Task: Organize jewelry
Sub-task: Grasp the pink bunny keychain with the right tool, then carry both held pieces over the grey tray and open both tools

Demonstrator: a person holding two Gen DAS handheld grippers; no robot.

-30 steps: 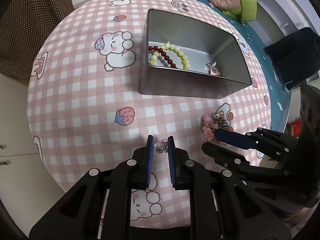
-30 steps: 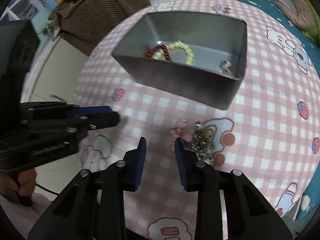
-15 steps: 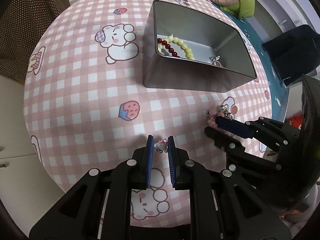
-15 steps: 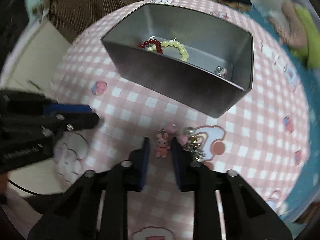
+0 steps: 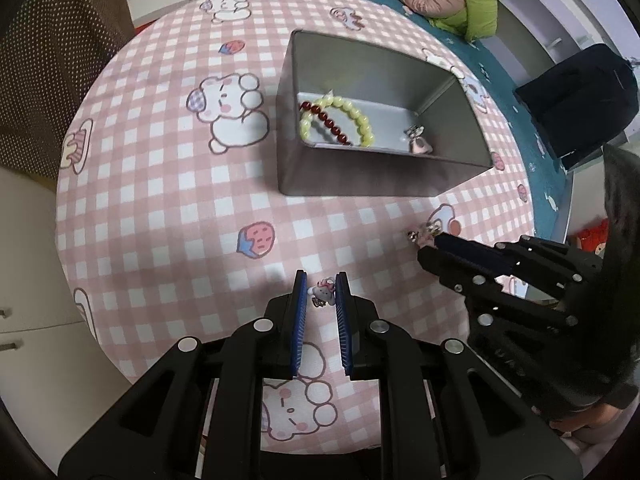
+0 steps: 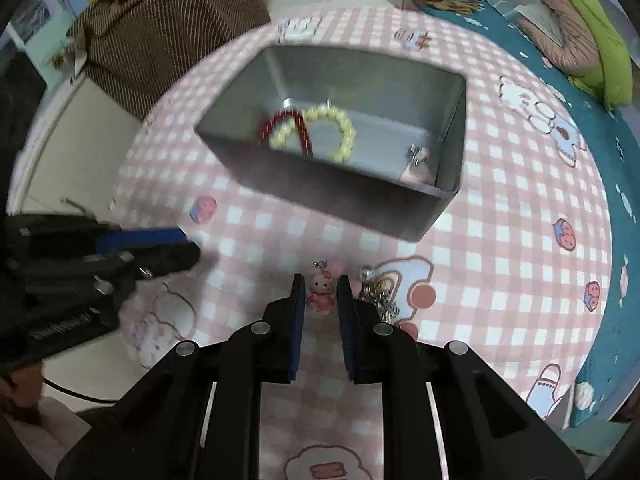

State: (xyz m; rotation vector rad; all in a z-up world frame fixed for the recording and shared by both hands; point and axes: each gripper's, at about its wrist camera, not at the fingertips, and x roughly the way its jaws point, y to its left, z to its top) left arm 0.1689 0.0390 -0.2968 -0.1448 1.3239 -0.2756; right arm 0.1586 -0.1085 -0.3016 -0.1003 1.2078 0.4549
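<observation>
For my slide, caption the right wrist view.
Right gripper closing around a pink kitty charm beside a chain pile, metal tin with bead bracelets ahead.

Right wrist view: your whole picture is smeared, worst on the metal tin [image 6: 352, 184] and the two bead bracelets [image 6: 316, 132], so you cannot count single beads.
Small charm in tin [image 6: 416, 164]: blurred in your right view, too small in your left view to name its shape.
Chain pile [image 6: 380, 300]: your right gripper [image 6: 321, 300] covers its near-left part; in your left view it is mostly hidden.
Left gripper [image 5: 321, 296]: whether its pads touch the white charm [image 5: 323, 290] cannot be told.
</observation>
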